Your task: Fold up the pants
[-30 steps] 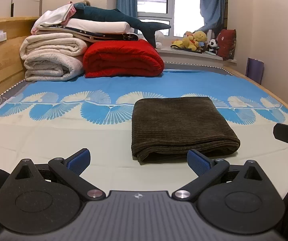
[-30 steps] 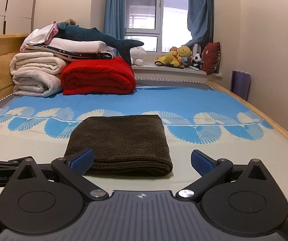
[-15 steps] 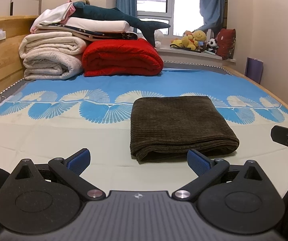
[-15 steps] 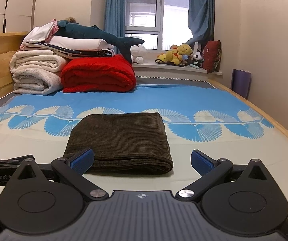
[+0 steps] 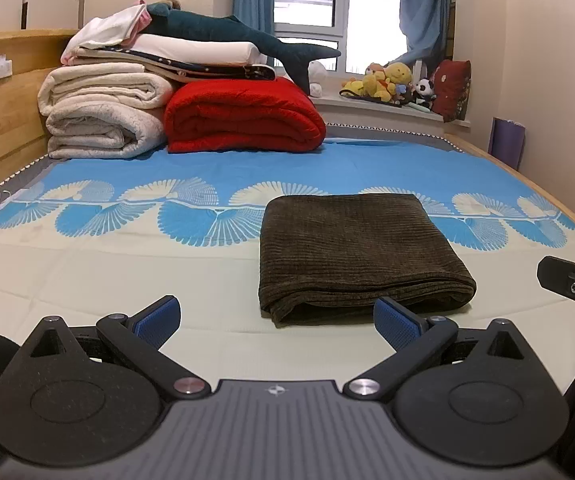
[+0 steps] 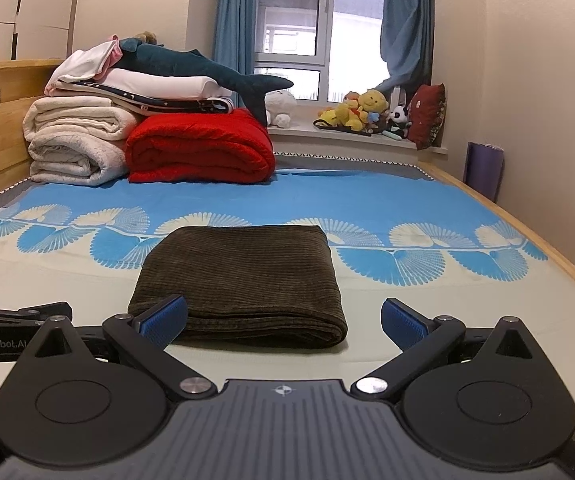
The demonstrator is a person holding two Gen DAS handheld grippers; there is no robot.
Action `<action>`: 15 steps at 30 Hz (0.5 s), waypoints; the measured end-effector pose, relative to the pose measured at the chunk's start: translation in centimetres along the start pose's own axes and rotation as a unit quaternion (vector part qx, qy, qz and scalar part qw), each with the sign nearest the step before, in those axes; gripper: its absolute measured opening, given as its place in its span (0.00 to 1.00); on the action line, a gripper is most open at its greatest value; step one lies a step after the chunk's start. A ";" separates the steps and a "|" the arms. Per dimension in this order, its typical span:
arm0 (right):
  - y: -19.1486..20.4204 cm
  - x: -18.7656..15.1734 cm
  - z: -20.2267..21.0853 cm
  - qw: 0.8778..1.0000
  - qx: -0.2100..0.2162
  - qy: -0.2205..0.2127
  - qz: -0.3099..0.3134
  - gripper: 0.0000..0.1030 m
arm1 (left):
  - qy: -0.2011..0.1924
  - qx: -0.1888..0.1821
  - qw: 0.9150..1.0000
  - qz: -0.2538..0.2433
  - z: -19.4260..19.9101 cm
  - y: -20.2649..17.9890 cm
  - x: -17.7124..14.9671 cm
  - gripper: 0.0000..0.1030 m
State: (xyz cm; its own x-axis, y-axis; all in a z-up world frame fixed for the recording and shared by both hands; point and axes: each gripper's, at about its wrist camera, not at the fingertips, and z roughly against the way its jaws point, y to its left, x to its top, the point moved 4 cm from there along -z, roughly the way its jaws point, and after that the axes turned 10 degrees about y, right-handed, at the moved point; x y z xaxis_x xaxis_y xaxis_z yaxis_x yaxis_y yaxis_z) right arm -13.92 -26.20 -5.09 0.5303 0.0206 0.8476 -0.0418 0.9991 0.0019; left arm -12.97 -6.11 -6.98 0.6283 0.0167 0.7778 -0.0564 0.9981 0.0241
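The pants [image 5: 361, 252] lie as a compact brown corduroy rectangle on the bed [image 5: 127, 280], the rounded fold edge toward the cameras; by the look of it the folding is finished, or one last tidy away from it. The left gripper [image 5: 277, 314] has its jaws spread wide and holds nothing; the bundle sits at about one o'clock from it, the right blue pad just in front of the near edge. The right gripper [image 6: 283, 316] likewise stands wide apart and empty; here the pants [image 6: 243, 276] are at about eleven o'clock, the left pad overlapping the bundle's near left corner in view, though whether it touches the cloth I cannot tell.

If anything remains, I judge it to be a light press or squaring of the near edge, where the layers bulge slightly; that would call for both grippers to come forward low and level, without dragging the soft stack out of line; otherwise the move is simply to pull away.

The bed carries a blue and cream sheet with fan patterns; at about eleven o'clock, well apart from the pants, folded white blankets [image 5: 103, 112] sit beside a red blanket [image 5: 243, 120], with a plush shark [image 5: 239, 36] on top; soft toys [image 6: 363, 114] line the windowsill [image 6: 351, 142] at one o'clock, between blue curtains.
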 end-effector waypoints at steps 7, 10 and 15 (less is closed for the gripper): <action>0.1 -0.1 0.2 1.000 0.001 -0.003 0.000 0.99 | -0.001 -0.002 1.000 0.000 0.1 0.0 0.0 1.00; 0.1 -0.1 0.2 1.000 0.002 -0.004 0.001 0.99 | -0.001 -0.001 1.000 -0.001 0.0 0.0 -0.1 1.00; 0.1 -0.1 0.3 1.000 0.002 -0.005 0.002 0.99 | -0.001 -0.003 1.000 -0.001 0.1 0.0 -0.1 1.00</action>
State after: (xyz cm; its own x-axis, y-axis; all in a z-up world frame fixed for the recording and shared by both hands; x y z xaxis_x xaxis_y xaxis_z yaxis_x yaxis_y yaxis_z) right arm -14.23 -26.12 -5.00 0.5224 0.0232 0.8524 -0.0465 0.9989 0.0012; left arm -13.08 -6.14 -6.99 0.6263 0.0148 0.7795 -0.0508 0.9985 0.0219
